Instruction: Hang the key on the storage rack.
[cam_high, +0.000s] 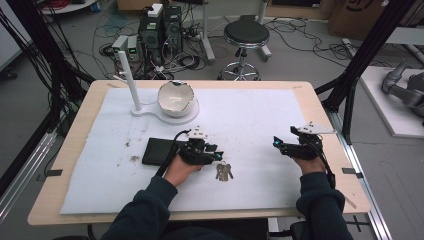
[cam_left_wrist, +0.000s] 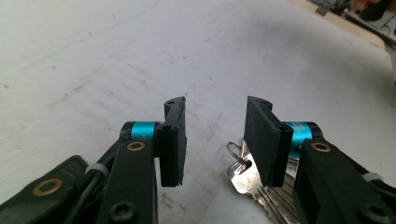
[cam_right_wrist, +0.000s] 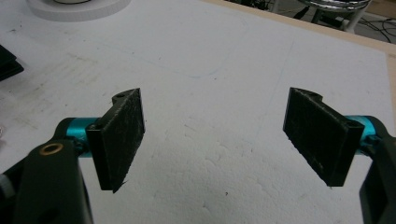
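**Approach to a bunch of keys**

Left hand-held gripper low over the bench, jaws partly apart, nothing pressed between them. Keys flat on the white mat, just beside the right-hand pad and partly under it. Right hand-held gripper wide apart, idle. Likely fault: off-centre closing, pad pushing the keys aside or catching only the ring.

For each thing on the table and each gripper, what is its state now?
Left gripper: jaws partly open, bunch of silver keys beside one jaw, not gripped.
Right gripper: jaws wide open, empty.
White broken-edged bowl: upright on round white stand.
Flat black case: lying flat.
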